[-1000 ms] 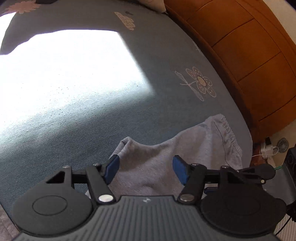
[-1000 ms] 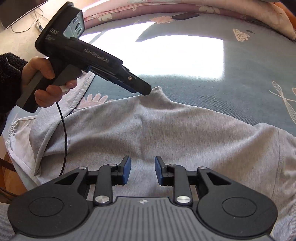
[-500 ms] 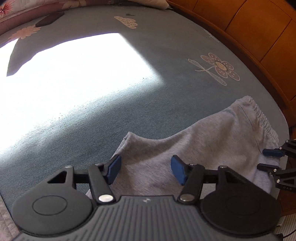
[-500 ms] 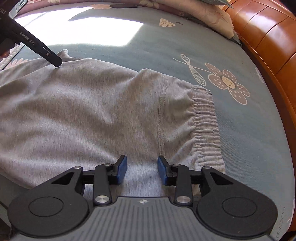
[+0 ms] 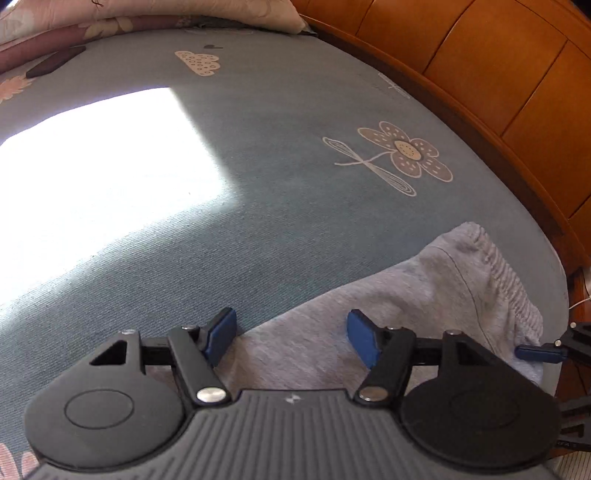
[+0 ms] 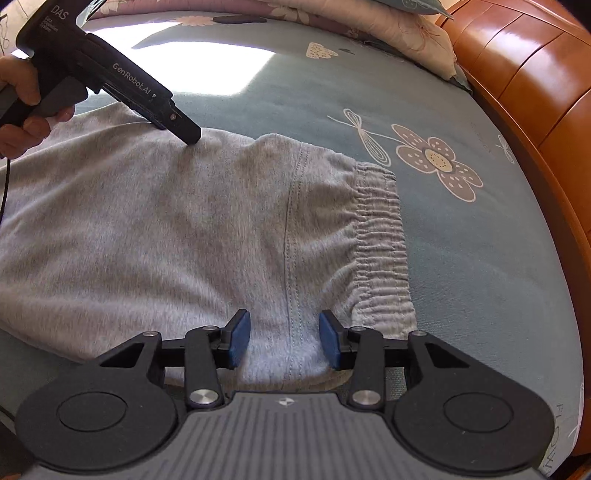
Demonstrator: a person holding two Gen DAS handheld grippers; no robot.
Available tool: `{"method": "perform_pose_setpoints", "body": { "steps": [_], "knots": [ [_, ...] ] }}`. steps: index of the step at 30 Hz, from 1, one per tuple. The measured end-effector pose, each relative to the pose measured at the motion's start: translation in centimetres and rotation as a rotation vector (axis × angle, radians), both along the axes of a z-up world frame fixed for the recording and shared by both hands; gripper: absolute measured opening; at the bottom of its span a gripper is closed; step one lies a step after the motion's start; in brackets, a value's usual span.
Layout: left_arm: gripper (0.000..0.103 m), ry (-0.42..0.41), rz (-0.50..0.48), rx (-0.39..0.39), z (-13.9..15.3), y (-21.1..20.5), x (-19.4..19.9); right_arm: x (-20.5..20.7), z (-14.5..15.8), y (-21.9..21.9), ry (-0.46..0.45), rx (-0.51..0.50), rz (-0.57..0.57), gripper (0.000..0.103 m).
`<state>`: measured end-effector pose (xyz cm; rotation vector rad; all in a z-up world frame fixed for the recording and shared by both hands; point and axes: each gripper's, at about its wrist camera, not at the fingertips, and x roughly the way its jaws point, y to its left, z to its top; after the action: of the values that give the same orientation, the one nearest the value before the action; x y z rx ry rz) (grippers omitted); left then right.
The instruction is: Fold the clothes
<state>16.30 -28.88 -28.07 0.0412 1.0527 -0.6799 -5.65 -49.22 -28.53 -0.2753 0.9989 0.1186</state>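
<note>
A grey garment [image 6: 166, 221] with a gathered elastic band [image 6: 380, 240] lies flat on the blue-green bedspread [image 6: 461, 277]. My right gripper [image 6: 284, 343] is at the garment's near edge beside the band. Its jaws are opening, with a ridge of cloth and a seam between the blue pads, which do not press on it. My left gripper [image 5: 291, 339] hovers over the garment's [image 5: 424, 295] far edge, its jaws opening and nothing pinched. In the right wrist view a hand [image 6: 22, 92] holds the left gripper [image 6: 190, 136], whose tip touches the far edge.
A wooden panelled frame [image 6: 535, 92] curves along the right side of the bed. Pillows and a floral quilt [image 6: 406, 33] lie at the back, with a dark flat object [image 6: 240, 19] near them. A bright patch of sunlight [image 5: 92, 166] covers the bedspread.
The right gripper has travelled from the garment's middle to its banded end and its jaws have widened. The left gripper has shifted along the far edge towards the band.
</note>
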Motion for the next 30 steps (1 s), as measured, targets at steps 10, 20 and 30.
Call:
{"method": "perform_pose_setpoints", "body": {
  "steps": [10,20,30],
  "knots": [
    [0.069,0.0,-0.03,0.038,5.5,3.0,-7.2,-0.5,2.3,1.6,-0.008,0.113,0.09,0.048],
    [0.068,0.153,-0.048,0.134,3.4,5.7,-18.0,0.3,-0.4,2.3,0.089,0.142,0.119,0.05],
    [0.073,0.26,0.029,0.084,2.2,8.4,-19.9,1.9,1.1,4.4,0.104,0.227,0.242,0.05]
  ]
}}
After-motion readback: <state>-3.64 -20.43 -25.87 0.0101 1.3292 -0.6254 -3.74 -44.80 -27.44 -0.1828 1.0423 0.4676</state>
